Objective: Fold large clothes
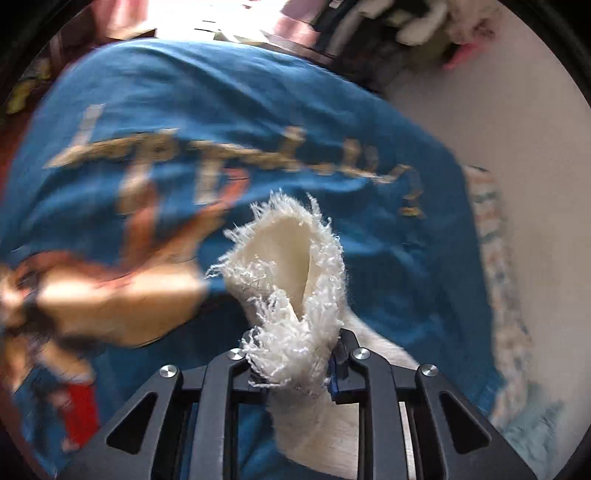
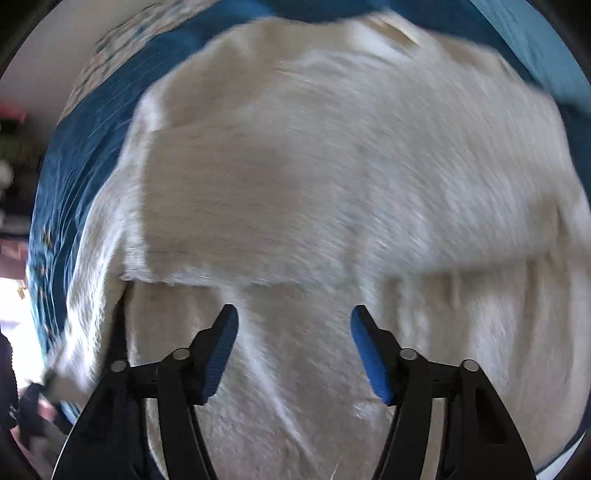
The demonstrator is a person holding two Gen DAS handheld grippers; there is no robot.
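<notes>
A large white fluffy garment (image 2: 332, 192) lies spread over a blue printed bedcover (image 2: 62, 206), with one part folded across its middle. My left gripper (image 1: 295, 365) is shut on a fringed edge of the white garment (image 1: 291, 280) and holds it up above the blue bedcover (image 1: 229, 96). My right gripper (image 2: 293, 332) is open and empty, just above the near part of the garment. Both views are blurred by motion.
The bedcover carries gold lettering (image 1: 221, 155) and a cartoon figure (image 1: 110, 288). A white wall (image 1: 517, 129) is at the right. Piled clothes and toys (image 1: 424, 26) sit at the back. A patterned sheet edge (image 1: 495, 258) shows along the bed's right side.
</notes>
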